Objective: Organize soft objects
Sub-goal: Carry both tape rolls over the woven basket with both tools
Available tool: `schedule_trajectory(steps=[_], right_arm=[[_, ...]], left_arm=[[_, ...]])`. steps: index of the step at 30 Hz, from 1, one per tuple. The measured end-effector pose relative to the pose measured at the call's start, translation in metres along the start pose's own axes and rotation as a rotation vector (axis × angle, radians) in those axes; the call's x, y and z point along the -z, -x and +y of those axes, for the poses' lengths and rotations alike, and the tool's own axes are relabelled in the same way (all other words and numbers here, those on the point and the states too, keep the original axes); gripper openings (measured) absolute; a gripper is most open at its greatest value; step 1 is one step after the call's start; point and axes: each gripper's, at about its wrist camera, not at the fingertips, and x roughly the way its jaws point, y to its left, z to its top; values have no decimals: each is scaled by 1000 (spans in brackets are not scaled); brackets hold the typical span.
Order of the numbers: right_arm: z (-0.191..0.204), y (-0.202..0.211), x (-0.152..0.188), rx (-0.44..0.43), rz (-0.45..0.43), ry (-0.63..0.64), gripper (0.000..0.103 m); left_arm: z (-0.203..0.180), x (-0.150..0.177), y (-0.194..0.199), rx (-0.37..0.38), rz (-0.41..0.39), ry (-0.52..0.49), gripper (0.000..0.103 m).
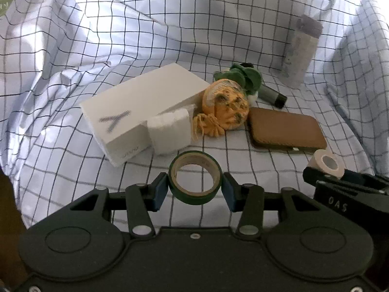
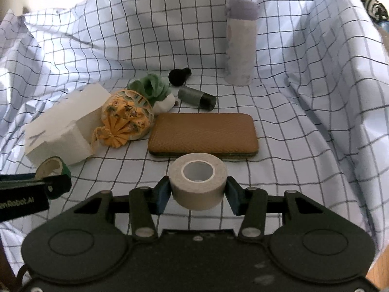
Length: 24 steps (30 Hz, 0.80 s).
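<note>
Two rolls are off the cloth so far, one per hand — the rest of the pile is untouched.

Left wrist view: my left tongs (image 1: 195, 189) are clamped on the green tape roll (image 1: 195, 178), lifted clear of the checked cloth (image 1: 73, 165) and tilted downward. Beyond it lie the white box (image 1: 136, 107), foam block (image 1: 170, 131), yellow pouch (image 1: 225, 108) and brown case (image 1: 287, 127).

Right wrist view: my right tongs (image 2: 198, 194) squeeze the beige tape roll (image 2: 198, 180) by its sides, aimed down over the brown case (image 2: 204, 133). Nothing is visibly sorted yet — I judge this an early stage.
</note>
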Motion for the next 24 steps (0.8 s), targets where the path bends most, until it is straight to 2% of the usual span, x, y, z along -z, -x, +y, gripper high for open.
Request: schedule_trajectory(steps=[12, 24], right_arm=[[-14, 86, 41, -58, -63, -28, 48], [-17, 136, 102, -114, -42, -54, 48]], left_arm=[[-18, 44, 50, -39, 2, 5, 47], [-36, 93, 74, -76, 5, -8, 47]])
